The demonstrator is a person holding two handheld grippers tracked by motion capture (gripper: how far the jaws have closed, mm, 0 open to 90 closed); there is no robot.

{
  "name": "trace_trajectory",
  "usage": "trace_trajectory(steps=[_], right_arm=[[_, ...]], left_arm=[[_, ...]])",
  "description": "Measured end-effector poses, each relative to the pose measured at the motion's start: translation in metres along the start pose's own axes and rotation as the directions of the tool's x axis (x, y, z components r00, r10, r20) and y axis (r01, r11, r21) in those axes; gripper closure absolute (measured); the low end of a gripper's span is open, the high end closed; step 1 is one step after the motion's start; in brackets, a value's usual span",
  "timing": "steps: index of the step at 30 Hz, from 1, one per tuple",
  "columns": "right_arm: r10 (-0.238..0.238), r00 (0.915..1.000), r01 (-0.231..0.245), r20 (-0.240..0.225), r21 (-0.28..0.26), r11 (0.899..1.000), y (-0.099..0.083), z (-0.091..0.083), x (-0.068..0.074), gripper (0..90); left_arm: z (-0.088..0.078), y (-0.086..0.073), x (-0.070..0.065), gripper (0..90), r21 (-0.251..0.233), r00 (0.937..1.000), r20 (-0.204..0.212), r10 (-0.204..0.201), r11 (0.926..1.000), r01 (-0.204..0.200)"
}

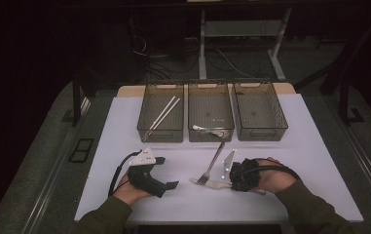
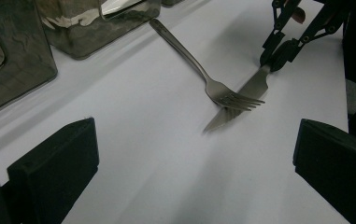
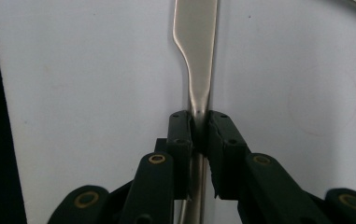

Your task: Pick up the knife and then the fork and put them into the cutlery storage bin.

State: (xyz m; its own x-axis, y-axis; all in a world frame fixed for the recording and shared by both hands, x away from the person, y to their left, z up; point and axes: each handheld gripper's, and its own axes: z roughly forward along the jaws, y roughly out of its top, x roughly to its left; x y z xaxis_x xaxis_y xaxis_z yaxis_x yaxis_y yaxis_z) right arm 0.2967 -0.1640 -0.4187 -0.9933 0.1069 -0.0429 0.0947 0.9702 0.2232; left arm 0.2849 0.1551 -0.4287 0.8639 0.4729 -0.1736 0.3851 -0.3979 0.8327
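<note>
right gripper (image 1: 229,181) sits at the near right of the white table (image 1: 295,161), jaws clamped on the handle of a knife (image 1: 211,183). the right gripper view settles it: both pads (image 3: 181,130) press the metal handle from either side, and the knife (image 3: 195,56) runs straight away from the jaws, widening into the blade. right gripper (image 3: 199,133) there is low over the table surface. the high view cannot show that pinch; the hand and gripper body cover it.

left gripper (image 1: 166,173) is at the near left, held in the left hand (image 1: 129,190), aimed across toward the cutlery. its own view shows the two black jaws wide apart at the bottom corners with nothing between them, just bare table (image 2: 166,163).

that same view gives the overlap best: knife (image 2: 241,98) lies flat, dull silver, blade tip pointing toward the camera, with the fork (image 2: 203,70) tines resting across the blade. right gripper (image 2: 276,58) is seen pinching the knife's far end. from above the fork (image 1: 212,163) runs back toward the bins, tines touching the knife.

farther back, three clear bins in a row: left bin (image 1: 161,129) has two white sticks (image 1: 163,113), middle bin (image 1: 211,131) holds some cutlery i can't identify, right bin (image 1: 260,131) shows its bare floor.
</note>
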Motion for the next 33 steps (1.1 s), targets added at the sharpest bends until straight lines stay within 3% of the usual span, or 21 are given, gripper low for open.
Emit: trace_trajectory(steps=[3,7,13,18,23,24,30,33], right_arm=[[-0.009,0.9991,0.007,-0.042,-0.034,0.999,-0.002,-0.001,0.004,79.5],[-0.027,0.9984,0.024,-0.049,-0.074,0.997,-0.003,-0.006,0.008,79.5],[-0.01,0.9974,-0.002,-0.071,-0.166,0.986,-0.009,-0.019,0.007,79.4],[0.031,0.997,-0.049,-0.072,-0.27,0.962,-0.02,-0.033,-0.001,79.9],[0.099,0.9931,-0.115,-0.063,-0.326,0.938,-0.03,-0.041,-0.01,79.9],[0.119,0.99,-0.138,-0.076,-0.344,0.929,-0.031,-0.042,-0.011,79.9],[0.222,0.9737,-0.225,-0.052,-0.381,0.897,-0.043,-0.051,-0.022,79.9],[0.291,0.9559,-0.283,-0.041,-0.398,0.873,-0.05,-0.056,-0.027,80.0]], left_arm=[[0.0,0.0,0.0,0.0,-0.001,1.0,-0.001,-0.001,1.0,0.001],[0.0,0.0,0.0,0.0,-0.002,1.0,-0.001,-0.002,1.0,0.002],[0.0,0.0,0.0,0.0,-0.003,1.0,-0.001,-0.002,1.0,0.002],[-0.001,0.0,0.0,0.0,-0.009,1.0,0.0,-0.005,1.0,0.005],[0.0,0.0,0.0,0.0,-0.01,1.0,0.0,-0.004,0.9999,0.004],[0.0,0.0,0.0,0.0,-0.012,1.0,0.0,-0.008,0.9999,0.008],[-0.001,0.0,0.0,0.0,-0.007,1.0,0.001,-0.001,1.0,0.001],[-0.001,0.0,0.0,0.0,-0.004,1.0,0.001,0.002,1.0,-0.002]])
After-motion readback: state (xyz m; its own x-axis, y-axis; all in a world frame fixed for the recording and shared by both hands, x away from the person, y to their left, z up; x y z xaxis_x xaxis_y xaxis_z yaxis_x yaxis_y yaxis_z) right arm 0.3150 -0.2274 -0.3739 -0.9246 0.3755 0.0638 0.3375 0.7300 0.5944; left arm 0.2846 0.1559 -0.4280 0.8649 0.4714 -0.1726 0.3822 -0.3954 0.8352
